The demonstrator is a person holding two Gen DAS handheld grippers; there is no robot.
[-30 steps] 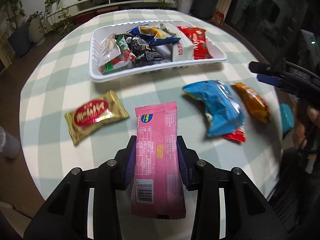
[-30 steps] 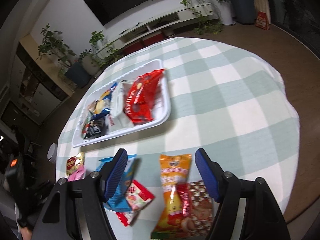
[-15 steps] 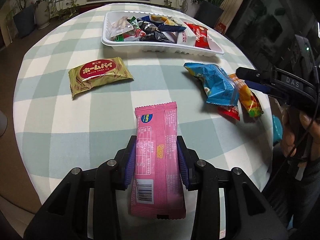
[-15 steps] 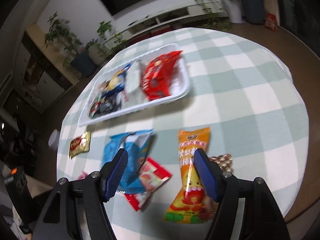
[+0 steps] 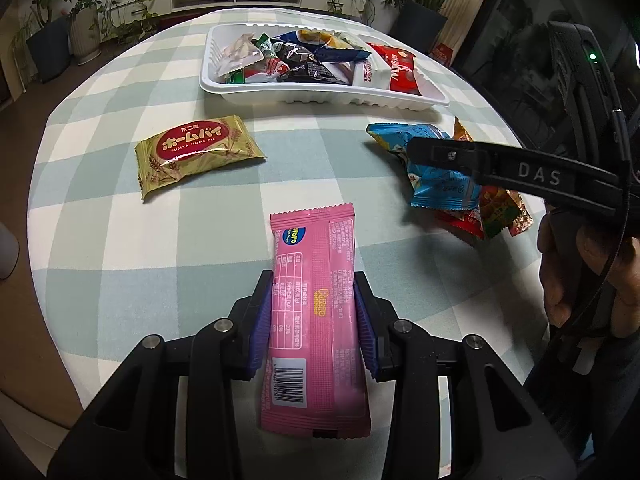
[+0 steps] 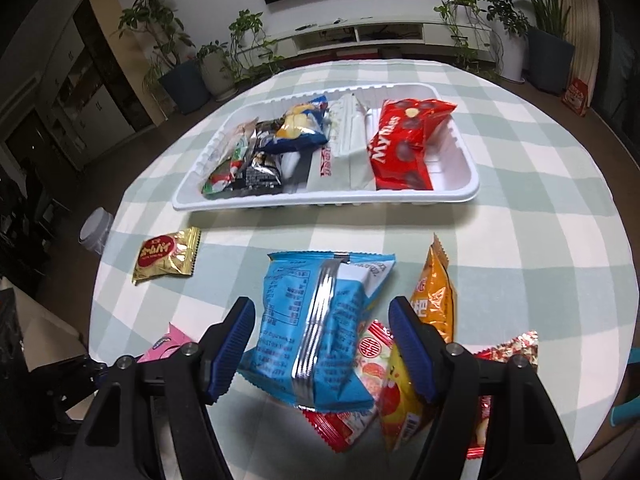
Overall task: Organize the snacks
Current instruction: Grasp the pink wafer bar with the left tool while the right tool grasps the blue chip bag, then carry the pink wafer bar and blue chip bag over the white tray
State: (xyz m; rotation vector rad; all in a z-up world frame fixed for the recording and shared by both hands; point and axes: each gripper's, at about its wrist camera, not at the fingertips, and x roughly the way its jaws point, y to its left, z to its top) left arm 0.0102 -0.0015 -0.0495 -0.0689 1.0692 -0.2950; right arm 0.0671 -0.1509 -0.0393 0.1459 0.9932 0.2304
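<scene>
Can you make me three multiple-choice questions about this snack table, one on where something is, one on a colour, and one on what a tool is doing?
1. Where does the gold pie packet lie?
A. inside the white tray
B. on the checked cloth, outside the tray
C. between the right tool's fingers

2. What colour is the wrapper held in the left tool?
A. pink
B. green
C. black

3. How does the right tool stand?
A. shut on the red packet in the tray
B. open, its fingers either side of the blue bag
C. out of view

Answers:
1 B: the packet sits flat on the cloth, short of the white tray.
2 A: the pink wrapper is pressed between both pads.
3 B: the fingers stand apart with the blue bag between them, gaps showing on both sides.
</scene>
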